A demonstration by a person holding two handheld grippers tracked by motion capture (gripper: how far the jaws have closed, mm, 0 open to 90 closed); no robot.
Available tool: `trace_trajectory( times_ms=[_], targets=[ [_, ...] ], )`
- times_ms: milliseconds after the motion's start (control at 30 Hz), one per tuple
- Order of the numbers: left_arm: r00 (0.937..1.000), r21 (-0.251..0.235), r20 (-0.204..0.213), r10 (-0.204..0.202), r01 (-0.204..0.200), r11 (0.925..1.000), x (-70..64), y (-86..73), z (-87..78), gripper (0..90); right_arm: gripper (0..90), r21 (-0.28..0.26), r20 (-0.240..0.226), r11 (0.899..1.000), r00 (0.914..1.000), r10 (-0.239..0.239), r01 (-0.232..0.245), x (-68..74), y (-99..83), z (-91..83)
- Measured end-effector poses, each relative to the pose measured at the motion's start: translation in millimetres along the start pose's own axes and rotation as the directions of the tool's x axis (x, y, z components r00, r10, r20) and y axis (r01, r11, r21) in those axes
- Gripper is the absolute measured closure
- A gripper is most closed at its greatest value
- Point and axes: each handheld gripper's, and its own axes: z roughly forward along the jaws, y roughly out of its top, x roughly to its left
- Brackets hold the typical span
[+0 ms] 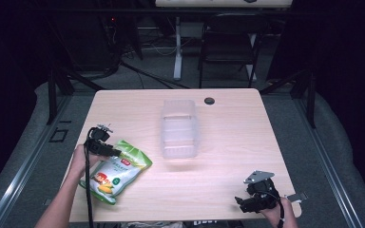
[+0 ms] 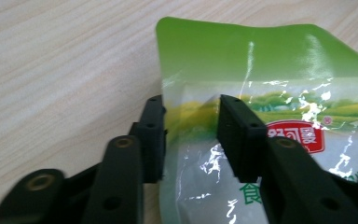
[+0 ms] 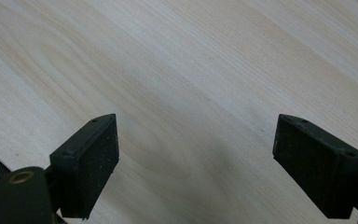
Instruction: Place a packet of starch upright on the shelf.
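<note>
A green and white snack bag [image 1: 119, 173] [image 2: 261, 60] lies at the table's front left. My left gripper [image 1: 116, 153] [image 2: 191, 135] comes in from the bag's upper left corner. Its jaws stand close together, pinching the bag's side edge just below the green top strip. Near the front right corner of the table, my right gripper [image 1: 240, 202] [image 3: 196, 163] is open. It hovers low over bare wood, with nothing between its widely spread jaws.
A clear plastic bin [image 1: 178, 128] stands in the middle of the light wooden table [image 1: 228, 142]. A small black round cap [image 1: 209, 100] sits near the far edge. A dark chair [image 1: 228, 42] and a desk leg stand beyond the table.
</note>
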Motion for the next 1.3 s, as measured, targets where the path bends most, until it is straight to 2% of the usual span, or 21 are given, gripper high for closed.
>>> trace_trajectory(
  times_ms=[33,100,167,200,267,567,600,733,800,867,967,1033,1133,1167,1200,1233,1267,1300],
  targets=[
    [1.0000,0.001,-0.006,0.006,-0.006,1.0000,-0.8,-0.3,0.1,72.0,13.5,-0.004,-0.001,1.000,1.0000,0.003,-0.003,0.1,-0.1,0.3],
    [0.9999,-0.005,-0.010,0.014,-0.014,0.9999,-2.4,-0.7,-0.4,78.9,13.5,-0.002,-0.002,1.000,1.0000,0.002,-0.002,0.0,0.0,0.0],
    [0.9997,-0.005,-0.010,0.024,-0.024,0.9997,-4.0,-1.0,-1.2,81.3,13.5,-0.003,-0.001,1.000,1.0000,0.002,-0.002,-0.1,-0.1,0.0],
    [0.9990,-0.004,-0.009,0.044,-0.044,0.9990,-4.5,-2.0,-1.9,85.0,13.5,-0.003,-0.001,1.000,1.0000,0.002,-0.002,0.0,-0.1,-0.1],
    [0.9990,-0.010,-0.017,0.042,-0.042,0.9991,-5.0,-2.7,-2.3,89.5,13.5,-0.002,-0.003,1.000,1.0000,0.001,-0.001,-0.1,-0.2,-0.4],
    [0.9989,-0.066,-0.005,0.047,-0.047,0.9967,-3.8,-8.7,-9.2,90.0,13.5,-0.001,0.000,1.000,1.0000,-0.001,0.001,-0.2,-0.3,-0.9],
    [0.9988,-0.086,-0.004,0.049,-0.050,0.9951,-4.8,-9.7,-11.5,90.0,13.5,0.000,0.000,1.000,1.0000,-0.001,0.001,-0.1,-0.3,-1.0],
    [0.9985,-0.108,-0.003,0.055,-0.055,0.9926,-6.7,-10.7,-15.3,90.0,13.5,-0.001,0.000,1.000,1.0000,-0.001,0.001,-0.2,-0.3,-1.1],
    [0.9976,-0.118,-0.017,0.068,-0.069,0.9906,-7.8,-11.7,-17.1,90.0,13.5,-0.001,-0.001,1.000,1.0000,-0.001,0.001,-0.3,-0.3,-1.0],
    [0.9979,-0.136,-0.027,0.060,-0.063,0.9888,-8.1,-12.6,-18.4,90.0,13.5,0.000,-0.002,1.000,1.0000,-0.002,0.002,-0.4,-0.2,-0.9],
    [0.9979,-0.165,-0.032,0.056,-0.060,0.9845,-8.2,-13.8,-20.5,90.0,13.5,0.000,-0.003,1.000,1.0000,-0.001,0.001,-0.6,-0.2,-0.8],
    [0.9980,-0.196,-0.029,0.057,-0.062,0.9787,-9.5,-14.5,-24.1,90.0,13.5,0.001,-0.003,1.000,1.0000,-0.001,0.001,-0.6,-0.2,-0.8],
    [0.9973,-0.210,-0.039,0.063,-0.070,0.9752,-10.9,-14.8,-27.5,90.0,13.5,-0.002,0.000,1.000,1.0000,0.002,-0.002,-0.5,-0.3,-0.5],
    [0.9966,-0.220,-0.050,0.066,-0.076,0.9727,-11.9,-14.9,-29.1,90.0,13.5,-0.002,0.000,1.000,1.0000,0.002,-0.002,-0.5,-0.3,-0.5],
    [0.9967,-0.249,-0.058,0.057,-0.070,0.9660,-13.8,-15.4,-32.0,90.0,13.5,-0.002,0.000,1.000,1.0000,0.001,-0.001,-0.5,-0.3,-0.5],
    [0.9957,-0.254,-0.065,0.066,-0.080,0.9640,-14.1,-15.3,-34.0,90.0,13.5,-0.002,0.001,1.000,1.0000,0.001,-0.001,-0.5,-0.2,-0.6],
    [0.9956,-0.273,-0.072,0.059,-0.077,0.9588,-15.3,-15.7,-35.0,90.0,13.5,-0.002,0.000,1.000,1.0000,0.001,-0.001,-0.5,-0.2,-0.6],
    [0.9956,-0.273,-0.072,0.059,-0.077,0.9588,-15.3,-15.7,-35.0,90.0,13.5,-0.002,0.000,1.000,1.0000,0.002,-0.002,-0.5,-0.3,-0.5]
  ],
)
